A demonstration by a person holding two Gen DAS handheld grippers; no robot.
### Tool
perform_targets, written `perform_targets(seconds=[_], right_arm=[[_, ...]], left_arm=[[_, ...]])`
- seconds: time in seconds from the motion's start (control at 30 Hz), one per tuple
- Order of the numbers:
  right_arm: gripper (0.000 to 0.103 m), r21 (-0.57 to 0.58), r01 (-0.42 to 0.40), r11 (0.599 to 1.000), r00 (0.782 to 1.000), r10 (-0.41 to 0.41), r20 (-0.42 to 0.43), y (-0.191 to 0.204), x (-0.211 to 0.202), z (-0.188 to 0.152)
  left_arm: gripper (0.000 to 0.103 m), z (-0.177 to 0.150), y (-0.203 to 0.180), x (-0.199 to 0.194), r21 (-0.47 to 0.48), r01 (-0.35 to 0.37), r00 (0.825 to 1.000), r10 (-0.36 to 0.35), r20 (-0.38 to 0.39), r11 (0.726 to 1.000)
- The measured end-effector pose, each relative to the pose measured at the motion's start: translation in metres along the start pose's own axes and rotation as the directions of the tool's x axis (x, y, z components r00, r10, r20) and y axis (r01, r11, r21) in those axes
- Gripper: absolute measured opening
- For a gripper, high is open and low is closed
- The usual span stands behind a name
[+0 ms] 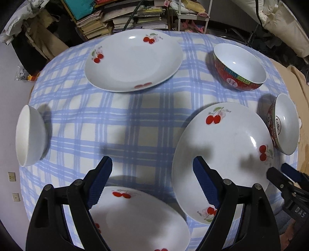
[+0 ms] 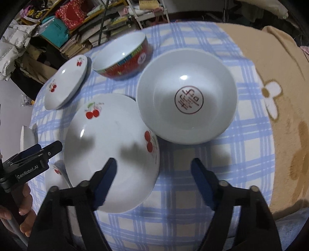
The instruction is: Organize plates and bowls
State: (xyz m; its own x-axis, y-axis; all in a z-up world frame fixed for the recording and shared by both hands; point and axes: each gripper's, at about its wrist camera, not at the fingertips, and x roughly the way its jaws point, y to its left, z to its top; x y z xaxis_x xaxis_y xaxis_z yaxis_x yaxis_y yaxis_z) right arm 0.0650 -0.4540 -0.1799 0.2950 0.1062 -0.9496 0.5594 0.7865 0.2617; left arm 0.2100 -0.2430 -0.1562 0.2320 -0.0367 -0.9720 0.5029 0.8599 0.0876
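Note:
Three white cherry-print plates lie on the blue checked tablecloth: a far plate point(image 1: 133, 59), a right plate point(image 1: 222, 154) and a near plate point(image 1: 139, 218). My left gripper point(image 1: 152, 170) is open and empty, above the cloth between the near and right plates. A red bowl point(image 1: 239, 67) stands at the far right, a second red-rimmed bowl point(image 1: 283, 123) at the right edge, a plain white bowl point(image 1: 30, 135) at the left. My right gripper point(image 2: 154, 170) is open and empty, over the right plate's point(image 2: 110, 154) near edge, just in front of the stamped bowl point(image 2: 187, 96).
The round table point(image 1: 115, 119) drops off on all sides. Stacked books and boxes point(image 1: 123, 17) stand behind it. A tan blanket point(image 2: 280, 96) lies to the right. The left gripper point(image 2: 32, 154) shows at the right wrist view's left edge.

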Motion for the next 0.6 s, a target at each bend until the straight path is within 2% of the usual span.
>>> perform_targets(seconds=[0.03, 0.1, 0.17, 0.23, 0.27, 0.37, 0.43, 0.47, 0.5, 0.6], right_arm=[[0.070, 0.001, -0.006, 1.000, 1.000, 0.006, -0.013, 0.000, 0.004, 0.000], [0.062, 0.001, -0.013, 1.000, 0.999, 0.013, -0.030, 0.001, 0.009, -0.001], [0.052, -0.005, -0.011, 1.000, 0.999, 0.011, -0.042, 0.002, 0.013, -0.001], [0.042, -0.007, -0.016, 1.000, 0.998, 0.016, -0.053, 0.004, 0.017, -0.002], [0.040, -0.005, -0.018, 1.000, 0.998, 0.018, -0.056, 0.004, 0.018, -0.002], [0.025, 0.005, -0.027, 1.000, 0.998, 0.027, -0.063, 0.003, 0.023, 0.000], [0.021, 0.011, -0.031, 0.999, 0.997, 0.031, -0.064, 0.003, 0.025, 0.001], [0.020, 0.010, -0.028, 1.000, 0.998, 0.028, -0.064, 0.004, 0.026, 0.001], [0.015, 0.001, -0.018, 1.000, 0.998, 0.018, -0.062, 0.005, 0.026, 0.001], [0.014, -0.017, -0.010, 1.000, 0.998, 0.009, -0.060, 0.004, 0.026, 0.002]], left_arm=[[0.082, 0.000, -0.001, 0.002, 0.002, 0.007, 1.000, -0.007, -0.002, 1.000], [0.069, -0.001, -0.004, 0.006, 0.019, 0.007, 1.000, -0.007, -0.003, 1.000], [0.048, -0.001, -0.008, 0.009, 0.032, -0.001, 1.000, 0.001, 0.001, 0.999], [0.040, -0.001, -0.011, 0.009, 0.042, 0.025, 1.000, -0.025, 0.018, 0.999], [0.035, -0.001, -0.012, 0.010, 0.045, 0.038, 0.999, -0.040, 0.025, 0.998], [0.024, 0.001, -0.016, 0.017, 0.049, 0.068, 0.997, -0.069, 0.020, 0.996], [0.018, 0.002, -0.017, 0.026, 0.014, 0.123, 0.992, -0.122, -0.026, 0.992], [0.016, 0.003, -0.015, 0.031, -0.006, 0.136, 0.989, -0.136, -0.053, 0.991], [0.016, 0.003, -0.014, 0.033, -0.013, 0.138, 0.989, -0.138, -0.045, 0.990], [0.017, 0.002, -0.018, 0.032, 0.015, 0.128, 0.992, -0.127, -0.018, 0.992]])
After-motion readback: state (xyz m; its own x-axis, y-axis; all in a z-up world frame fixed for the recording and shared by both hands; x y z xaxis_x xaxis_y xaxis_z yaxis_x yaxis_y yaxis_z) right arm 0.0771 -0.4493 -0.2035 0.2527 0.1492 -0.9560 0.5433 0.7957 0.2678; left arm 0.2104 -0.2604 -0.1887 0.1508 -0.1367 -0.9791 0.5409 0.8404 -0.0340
